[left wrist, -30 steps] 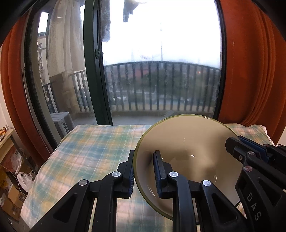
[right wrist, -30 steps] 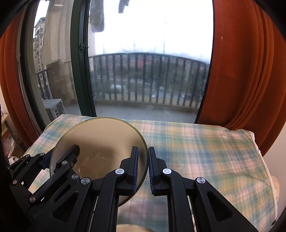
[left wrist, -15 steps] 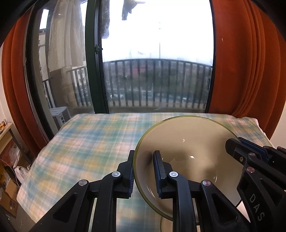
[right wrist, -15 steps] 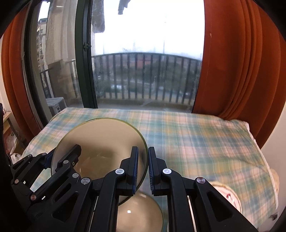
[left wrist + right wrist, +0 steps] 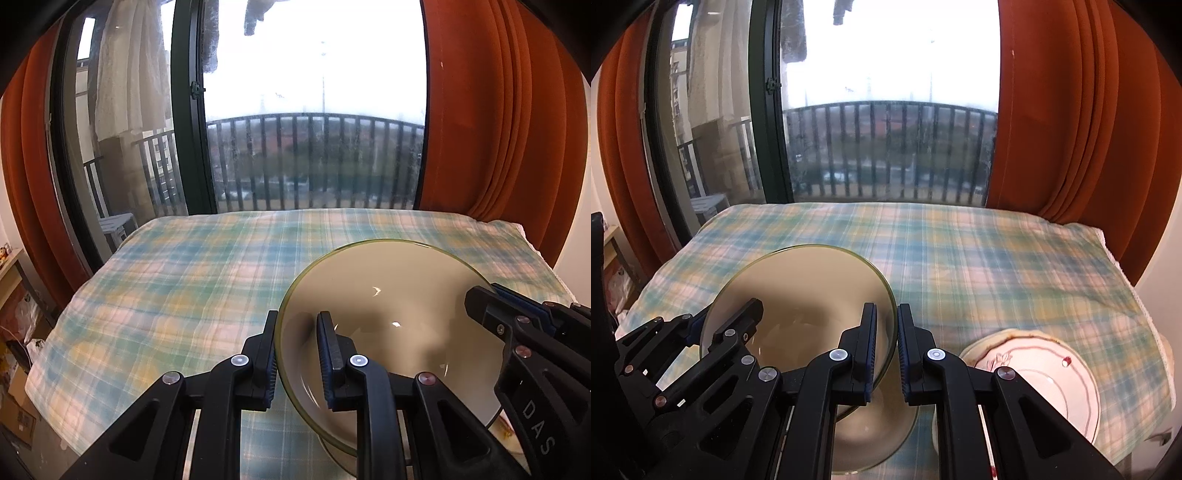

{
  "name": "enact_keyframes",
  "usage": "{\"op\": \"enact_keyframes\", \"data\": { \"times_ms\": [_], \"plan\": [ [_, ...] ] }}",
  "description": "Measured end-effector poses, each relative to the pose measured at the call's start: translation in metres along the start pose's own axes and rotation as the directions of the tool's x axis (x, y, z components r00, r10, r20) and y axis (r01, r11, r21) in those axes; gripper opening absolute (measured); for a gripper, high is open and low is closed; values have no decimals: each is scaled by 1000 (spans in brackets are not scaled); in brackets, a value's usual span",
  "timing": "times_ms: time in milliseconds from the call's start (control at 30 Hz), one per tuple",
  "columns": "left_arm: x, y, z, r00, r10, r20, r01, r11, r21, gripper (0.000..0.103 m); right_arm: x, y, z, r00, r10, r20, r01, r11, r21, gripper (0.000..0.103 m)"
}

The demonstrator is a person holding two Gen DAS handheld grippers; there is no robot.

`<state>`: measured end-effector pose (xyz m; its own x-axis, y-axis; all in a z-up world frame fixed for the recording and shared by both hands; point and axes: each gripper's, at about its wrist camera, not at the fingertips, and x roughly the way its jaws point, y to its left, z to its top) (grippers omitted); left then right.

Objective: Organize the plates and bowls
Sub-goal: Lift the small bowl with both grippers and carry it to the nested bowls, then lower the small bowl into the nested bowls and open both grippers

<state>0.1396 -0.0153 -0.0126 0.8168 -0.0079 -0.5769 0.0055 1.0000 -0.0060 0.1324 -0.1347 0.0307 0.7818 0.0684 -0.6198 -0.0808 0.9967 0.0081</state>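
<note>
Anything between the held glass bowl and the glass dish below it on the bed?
Nothing visible. Both grippers, left and right, clamp the glass bowl by its rim; the second glass dish lies directly beneath, uncovered. The pink plate sits off to the side.

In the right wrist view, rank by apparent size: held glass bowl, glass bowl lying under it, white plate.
1. Held glass bowl, though nearness to the camera inflates it.
2 and 3. Unsure: the glass bowl underneath and the white plate are both partly hidden by the right hand-held gripper.

Plaid bedspread [image 5: 207, 280], orange curtains [image 5: 498, 129], balcony railing [image 5: 314, 162].
</note>
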Motion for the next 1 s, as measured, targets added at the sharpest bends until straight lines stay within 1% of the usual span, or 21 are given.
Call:
{"op": "enact_keyframes", "data": {
  "times_ms": [400,600,867,1000],
  "plan": [
    [14,-16,-28,998,-33,-54,35,999,31,16,8,-13,-29,999,-7,-40,8,999,31,14],
    [17,-17,-35,998,-24,-63,26,999,42,16,12,-17,-39,999,7,-50,-6,999,35,14],
    [18,-21,-41,999,-9,-53,12,999,53,17,11,-14,-46,1000,-3,-23,3,1000,10,14],
    [17,-21,-43,999,-9,-43,11,999,50,17,10,-10,-49,1000,-28,-4,28,1000,-10,14]
  ]
}}
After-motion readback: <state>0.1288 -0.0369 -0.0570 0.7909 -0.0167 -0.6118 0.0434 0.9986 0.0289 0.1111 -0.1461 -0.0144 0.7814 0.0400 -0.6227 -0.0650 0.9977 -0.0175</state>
